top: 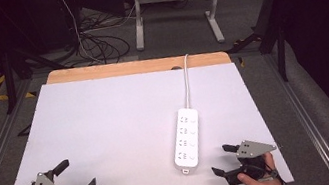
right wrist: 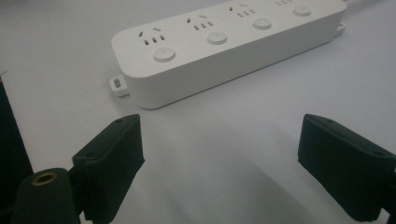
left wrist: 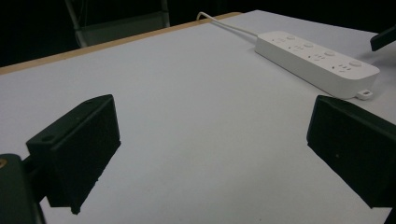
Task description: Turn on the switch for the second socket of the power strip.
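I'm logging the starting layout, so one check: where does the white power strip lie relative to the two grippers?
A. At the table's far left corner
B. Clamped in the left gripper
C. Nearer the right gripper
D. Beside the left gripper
C: in the high view the power strip lies right of centre, its near end close to the right gripper, far from the left gripper.

We see a white power strip (top: 186,139) lying flat on the white table (top: 107,127), toward four o'clock from the table's middle. Its long body runs roughly from twelve to six o'clock, sockets facing up. We count four outlet groups, each with a round button (right wrist: 164,54) beside it. A small mounting tab (right wrist: 117,85) sticks out at the six o'clock end. Its white cord (top: 186,81) leaves the twelve o'clock end and runs to the table's far edge.
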Demonstrator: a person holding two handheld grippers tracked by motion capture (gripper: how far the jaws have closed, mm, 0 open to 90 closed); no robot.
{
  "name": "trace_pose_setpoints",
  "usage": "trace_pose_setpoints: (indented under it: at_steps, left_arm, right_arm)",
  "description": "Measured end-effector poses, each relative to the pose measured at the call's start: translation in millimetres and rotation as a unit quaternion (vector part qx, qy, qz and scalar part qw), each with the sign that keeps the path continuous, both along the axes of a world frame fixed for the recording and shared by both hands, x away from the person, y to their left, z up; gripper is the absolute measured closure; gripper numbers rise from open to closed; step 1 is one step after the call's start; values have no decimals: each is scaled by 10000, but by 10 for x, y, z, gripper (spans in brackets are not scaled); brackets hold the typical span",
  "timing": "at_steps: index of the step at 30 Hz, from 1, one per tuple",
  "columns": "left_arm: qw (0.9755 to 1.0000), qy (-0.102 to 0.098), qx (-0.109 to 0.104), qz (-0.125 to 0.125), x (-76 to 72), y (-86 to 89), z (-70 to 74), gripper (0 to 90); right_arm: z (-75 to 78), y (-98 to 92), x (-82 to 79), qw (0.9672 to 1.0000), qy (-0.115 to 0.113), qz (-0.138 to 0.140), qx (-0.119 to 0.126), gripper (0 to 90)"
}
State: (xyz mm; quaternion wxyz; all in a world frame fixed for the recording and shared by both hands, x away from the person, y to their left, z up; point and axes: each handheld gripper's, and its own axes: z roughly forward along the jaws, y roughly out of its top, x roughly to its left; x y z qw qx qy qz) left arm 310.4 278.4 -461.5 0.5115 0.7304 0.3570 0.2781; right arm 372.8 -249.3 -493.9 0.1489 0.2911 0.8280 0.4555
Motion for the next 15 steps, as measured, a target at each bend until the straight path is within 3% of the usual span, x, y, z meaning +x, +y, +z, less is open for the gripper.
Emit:
trace_pose_setpoints:
  at_steps: [8,15]
  left_arm:
    - [10000,57,24,50,5,0,6,31]
    - [10000,92,-3,13,3,-3,8,30]
  right_arm:
    - [29,-72,-1,9996,-87,-211,176,157]
    - [35,-60,-7,9995,-79,-189,255,142]
